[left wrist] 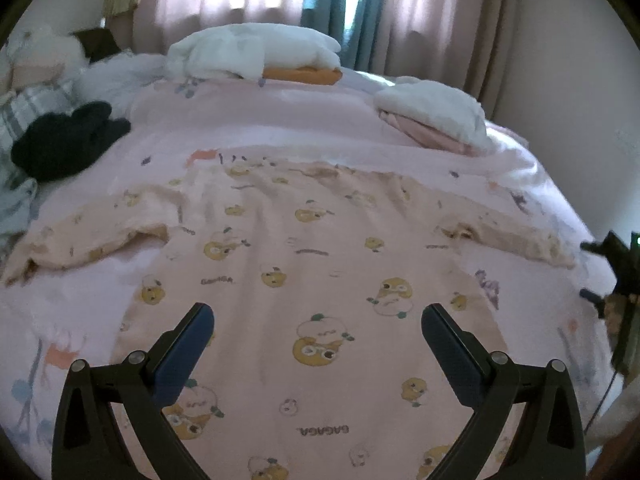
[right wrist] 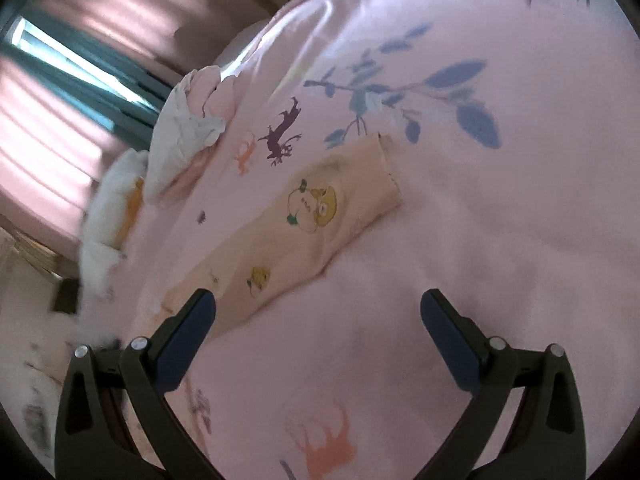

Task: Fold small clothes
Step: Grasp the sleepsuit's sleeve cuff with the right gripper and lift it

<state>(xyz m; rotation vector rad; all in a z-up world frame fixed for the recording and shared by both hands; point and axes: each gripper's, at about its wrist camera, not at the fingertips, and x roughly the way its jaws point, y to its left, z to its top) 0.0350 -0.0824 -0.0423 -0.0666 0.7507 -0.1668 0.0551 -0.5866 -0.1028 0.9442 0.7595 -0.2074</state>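
A small peach long-sleeved shirt [left wrist: 304, 264] with yellow cartoon prints lies spread flat on the pink bed sheet [left wrist: 280, 120], both sleeves out to the sides. My left gripper [left wrist: 318, 316] is open and empty, above the shirt's lower body. In the right wrist view one sleeve [right wrist: 304, 224] of the shirt runs diagonally across the sheet [right wrist: 500, 220]. My right gripper [right wrist: 318, 304] is open and empty, just below that sleeve; its left finger [right wrist: 188, 336] overlaps the sleeve's lower edge.
A black garment [left wrist: 68, 140] lies at the left. A white and orange folded pile [left wrist: 256, 52] sits at the far edge, a white and pink pile [left wrist: 436, 112] at the far right. Curtains [left wrist: 420, 8] hang behind. The right gripper's body [left wrist: 620, 276] shows at the right edge.
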